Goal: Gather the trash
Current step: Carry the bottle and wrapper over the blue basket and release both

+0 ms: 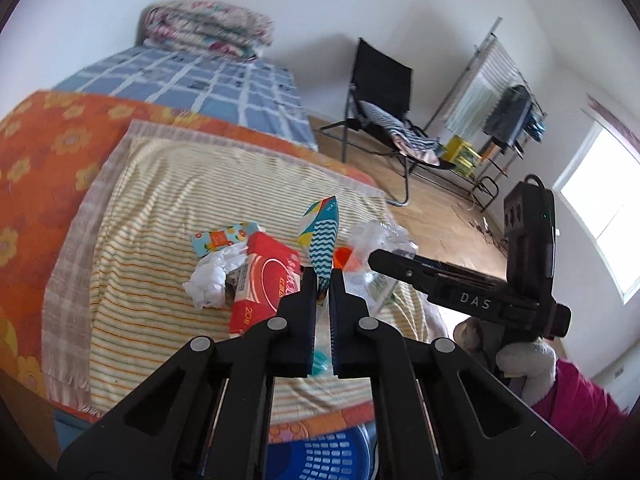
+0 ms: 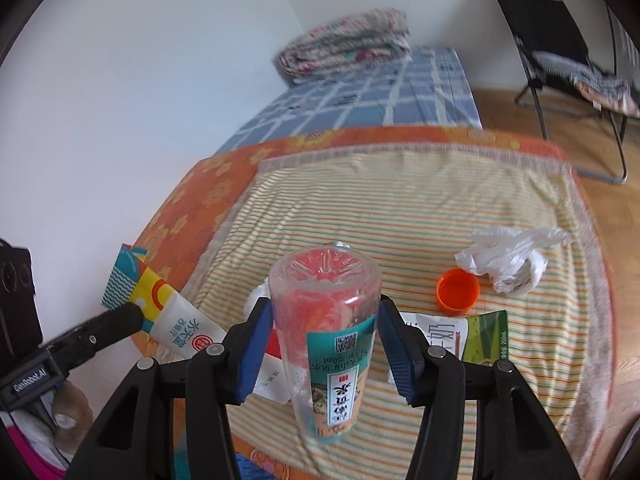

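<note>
Black jaws of the left gripper (image 1: 323,280) are clamping a wave-patterned wrapper (image 1: 322,236) lifted above the striped towel (image 1: 160,216); the right gripper (image 2: 325,316) is squeezing a clear bottle (image 2: 326,320), its lower end cut off behind the fingers; remaining trash is lying blurred on the towel; a blue basket (image 1: 328,456) is peeking out below the bed's edge.

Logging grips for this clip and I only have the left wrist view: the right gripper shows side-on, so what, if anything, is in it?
Observer: The right gripper is shut on a clear plastic bottle.
Operator: Does the bottle have its cap?
Observer: Cannot tell; its base faces the camera. An orange cap lies loose on the striped towel.
Operator: Anything by that cap?
Observer: A green-and-white carton lies flat just in front of it.
</note>
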